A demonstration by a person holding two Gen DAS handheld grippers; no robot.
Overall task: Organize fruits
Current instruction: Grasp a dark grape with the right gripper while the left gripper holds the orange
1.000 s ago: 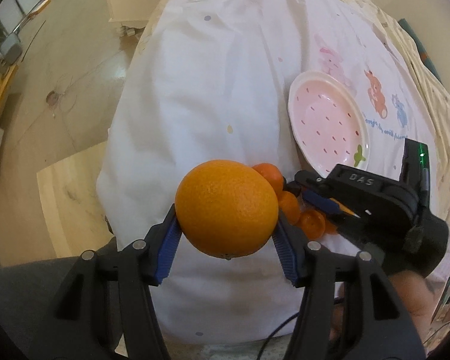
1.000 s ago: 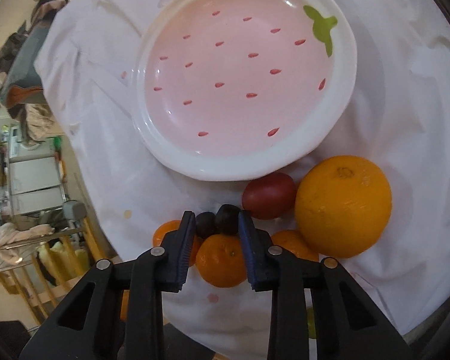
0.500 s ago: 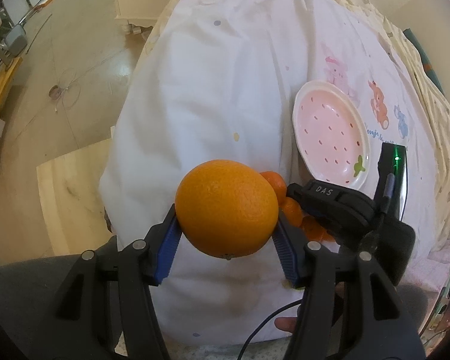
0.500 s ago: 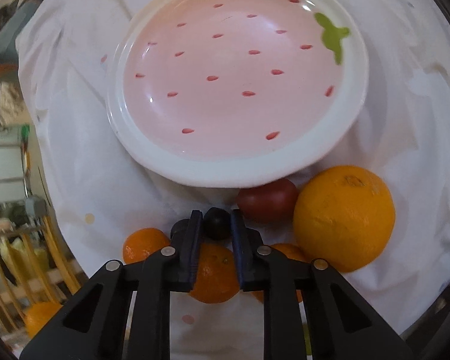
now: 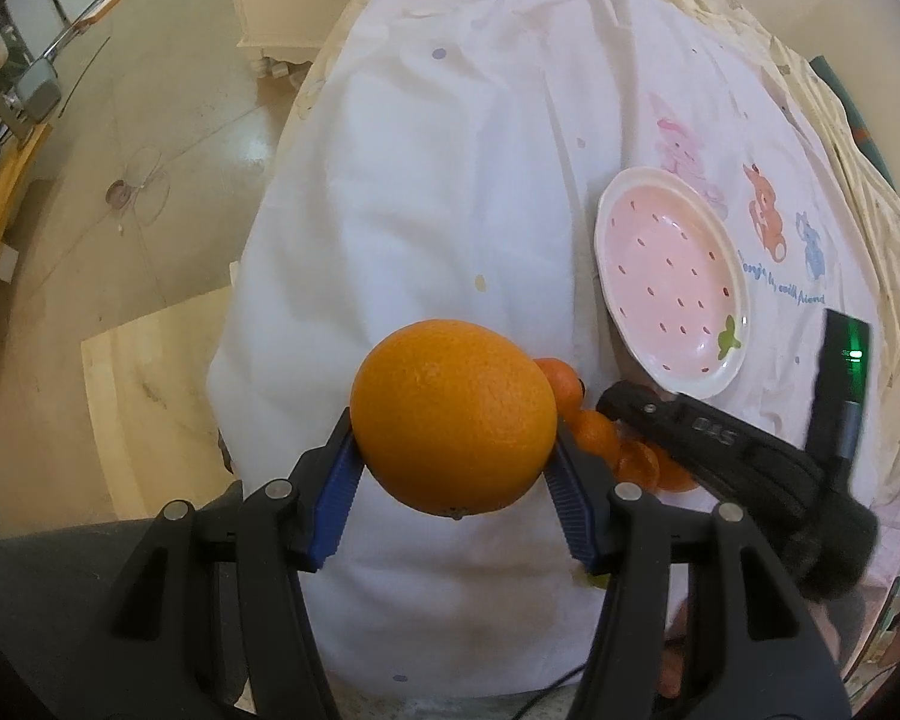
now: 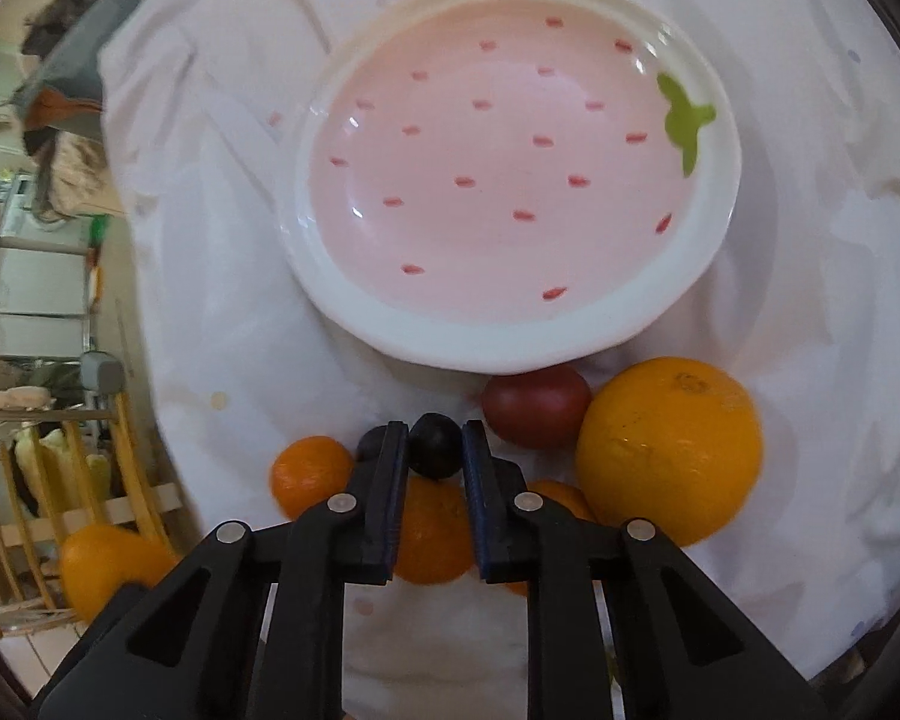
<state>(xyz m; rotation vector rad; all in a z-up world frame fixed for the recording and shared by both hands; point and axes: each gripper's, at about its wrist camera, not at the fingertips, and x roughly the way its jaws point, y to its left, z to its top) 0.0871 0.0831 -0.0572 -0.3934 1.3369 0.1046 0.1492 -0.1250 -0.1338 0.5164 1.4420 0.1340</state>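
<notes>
My left gripper is shut on a large orange and holds it above the white cloth. My right gripper is shut on a small dark grape, lifted just above the fruit pile; it also shows in the left wrist view. Below it lie small mandarins, a second dark grape, a red tomato and another large orange. The pink strawberry plate sits just beyond the pile and holds nothing; it also shows in the left wrist view.
A white cloth with cartoon prints covers the table. The floor and a wooden board lie to the left of the table. A chair frame and household clutter stand at the left of the right wrist view.
My right gripper closed on the dark grape and lifted it slightly, drawing back from the plate. My left gripper rose higher with the orange still held.
</notes>
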